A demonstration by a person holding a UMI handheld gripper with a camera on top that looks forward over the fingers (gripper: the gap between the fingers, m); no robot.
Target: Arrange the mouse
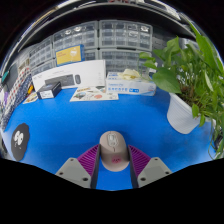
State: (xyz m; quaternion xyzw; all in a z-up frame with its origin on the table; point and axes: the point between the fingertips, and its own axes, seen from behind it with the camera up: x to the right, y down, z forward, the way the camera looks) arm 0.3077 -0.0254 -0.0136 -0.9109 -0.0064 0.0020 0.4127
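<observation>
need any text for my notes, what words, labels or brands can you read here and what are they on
No text here can be read for certain.
White box: printing on its front, too blurred to read.
Flat box with blue markings: lettering too small to read.
Yellow label on the shelves behind: unreadable.
Mouse between the fingers of the claw: no marking visible.
</observation>
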